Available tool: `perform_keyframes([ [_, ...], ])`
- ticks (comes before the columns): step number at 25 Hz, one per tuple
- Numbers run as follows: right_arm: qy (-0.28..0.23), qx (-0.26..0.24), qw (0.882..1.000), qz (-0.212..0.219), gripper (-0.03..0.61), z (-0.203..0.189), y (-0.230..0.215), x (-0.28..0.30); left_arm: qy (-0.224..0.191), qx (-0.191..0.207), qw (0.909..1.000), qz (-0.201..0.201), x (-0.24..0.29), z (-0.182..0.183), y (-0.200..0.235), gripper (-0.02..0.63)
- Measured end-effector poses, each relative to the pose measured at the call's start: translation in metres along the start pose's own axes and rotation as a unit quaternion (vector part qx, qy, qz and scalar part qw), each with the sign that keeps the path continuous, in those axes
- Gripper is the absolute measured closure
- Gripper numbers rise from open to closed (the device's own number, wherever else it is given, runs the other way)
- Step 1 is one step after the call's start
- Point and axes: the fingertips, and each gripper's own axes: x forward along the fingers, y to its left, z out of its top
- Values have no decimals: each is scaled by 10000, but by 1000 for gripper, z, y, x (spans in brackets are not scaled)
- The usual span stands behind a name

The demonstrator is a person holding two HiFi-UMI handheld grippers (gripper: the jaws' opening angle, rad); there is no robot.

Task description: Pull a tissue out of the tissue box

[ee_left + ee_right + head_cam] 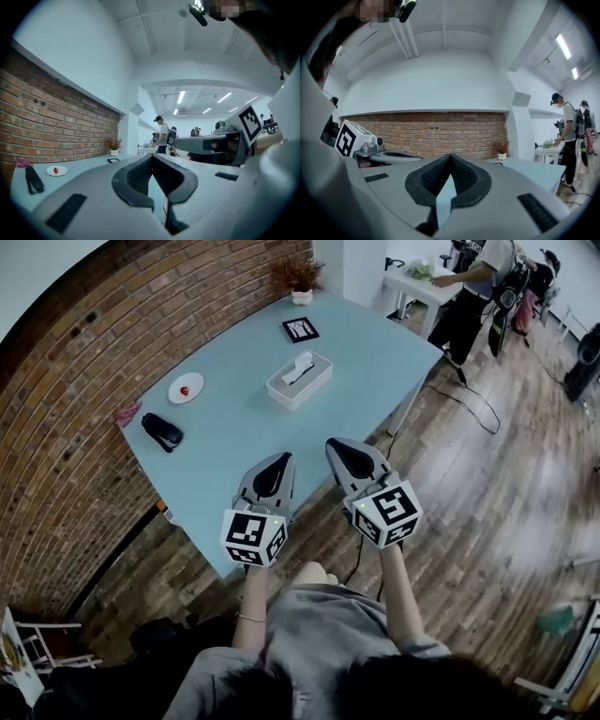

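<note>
A white tissue box (299, 381) lies near the middle of the light blue table (234, 446), with a tissue (300, 366) sticking up from its slot. My two grippers hang side by side, level, over the table's near edge, well short of the box. My left gripper (280, 461) (152, 157) is shut, its tips together and nothing between them. To its right my right gripper (339, 444) (450, 156) is shut too, and empty. Neither gripper view shows the box; the jaws hide it.
On the table's left part lie a black stapler (162, 431), a white plate (186, 388) with a small red thing, and a pink object (127, 412). A black-framed card (300, 329) and a potted plant (300, 279) stand at the far end. A person (478, 287) stands at another table.
</note>
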Motion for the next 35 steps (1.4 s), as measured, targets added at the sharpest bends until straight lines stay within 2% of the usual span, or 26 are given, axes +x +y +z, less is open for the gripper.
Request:
perform_keyframes([
  [14, 122, 136, 9994, 285, 579, -11, -35, 39, 180, -107, 9995, 243, 42, -12, 24, 611],
  [22, 147, 112, 9992, 366, 578, -12, -62, 79, 220, -115, 9995, 210, 79, -15, 48, 611],
  [35, 340, 42, 9991, 254, 578, -16, -102, 141, 240, -420, 9987, 143, 130, -21, 103, 611],
])
